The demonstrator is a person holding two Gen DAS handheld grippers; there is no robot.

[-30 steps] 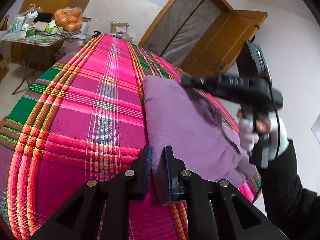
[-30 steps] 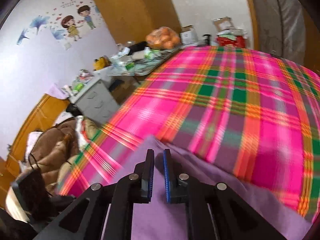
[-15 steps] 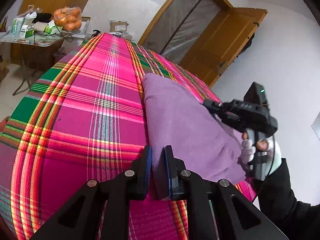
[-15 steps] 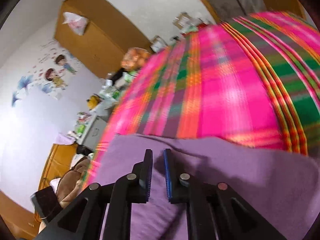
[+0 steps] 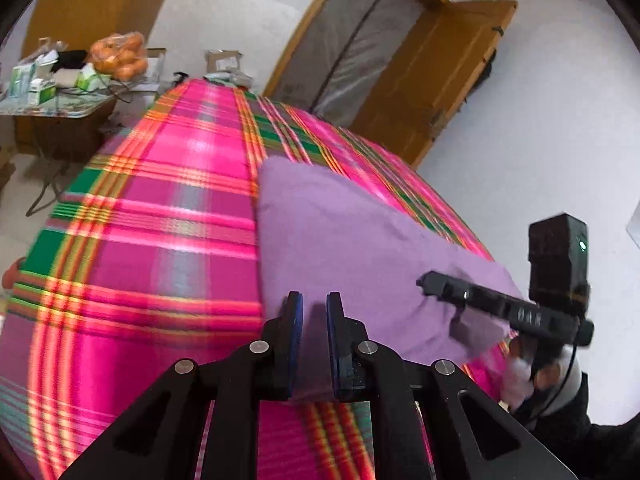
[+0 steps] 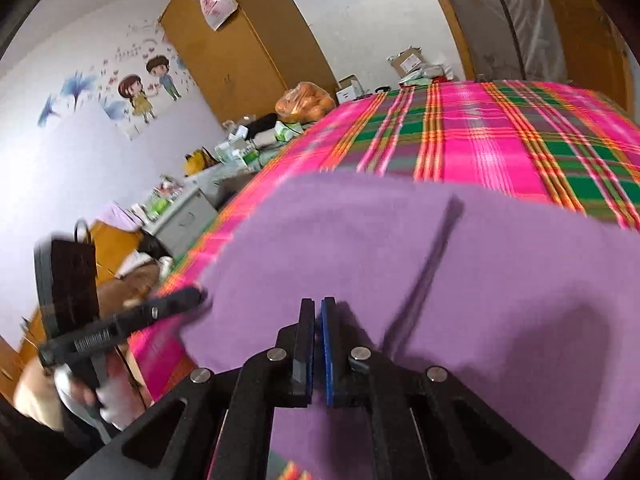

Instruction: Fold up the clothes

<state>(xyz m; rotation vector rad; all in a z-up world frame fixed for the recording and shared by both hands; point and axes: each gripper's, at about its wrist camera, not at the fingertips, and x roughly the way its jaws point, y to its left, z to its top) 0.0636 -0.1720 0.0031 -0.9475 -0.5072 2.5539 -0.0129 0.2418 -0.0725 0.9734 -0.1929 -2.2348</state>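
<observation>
A purple garment (image 5: 340, 240) (image 6: 400, 248) lies folded on the pink plaid bedspread (image 5: 160, 208) (image 6: 500, 148). My left gripper (image 5: 314, 308) pinches its near left edge, with cloth between the pads and the jaws still closing. From the right wrist view its tip (image 6: 198, 294) sits at the garment's left corner. My right gripper (image 6: 319, 308) is at the near right corner (image 5: 422, 280). Its pads are almost together on a thin fold, and the jaws are easing open. That corner is lifted off the bed.
A cluttered side table with a bag of oranges (image 5: 118, 54) (image 6: 306, 100) stands beyond the bed. A wooden door (image 5: 440, 60) is at the far right. A grey drawer unit (image 6: 184, 216) and a brown heap (image 6: 136, 280) lie left of the bed.
My right gripper came from above the garment's middle down to its near right corner. The garment's pleated part no longer shows. My left gripper kept its place on the near edge.
</observation>
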